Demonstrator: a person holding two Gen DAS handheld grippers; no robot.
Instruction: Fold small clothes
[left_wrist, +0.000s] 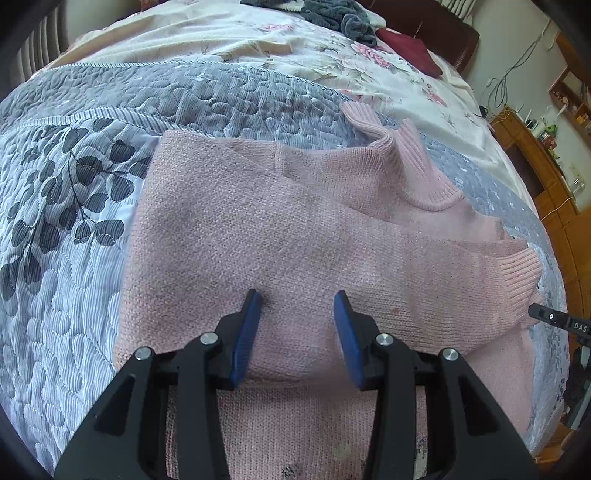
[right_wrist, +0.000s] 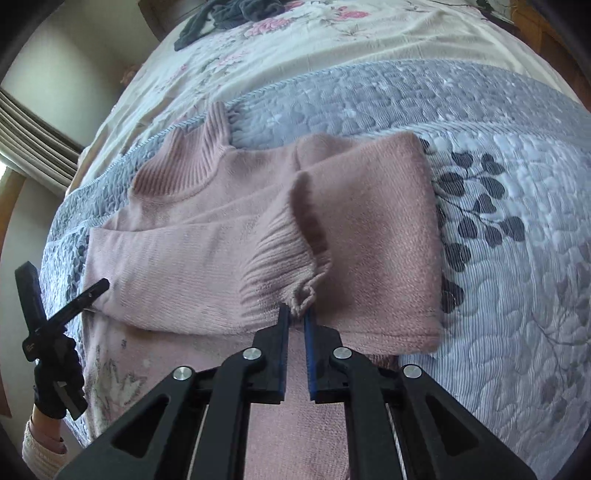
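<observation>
A pink knitted sweater lay spread on the grey quilted bedspread at the near part of the bed, its ribbed collar pointing away towards the floral sheet beyond. Both sleeves were already laid across the chest, so the garment looked partway through its fold.

The right gripper was pinched nearly closed on the ribbed cuff of one sleeve, a small bunch of knit caught between the blue pads. The cuff stood lifted off the body of the sweater, which I took to mean the sleeve was being carried or adjusted across the front so it would lie flat inside the outline.

The left gripper hovered low over the middle of the sweater with its jaws spread wide and nothing between them. It seemed kept there ready to press the fabric down or take the hem. In the right-wrist view the same tool showed at the sweater's edge, held by a gloved hand.

A dark grey garment and a maroon one lay well apart at the far end of the bed, probably waiting their turn.
</observation>
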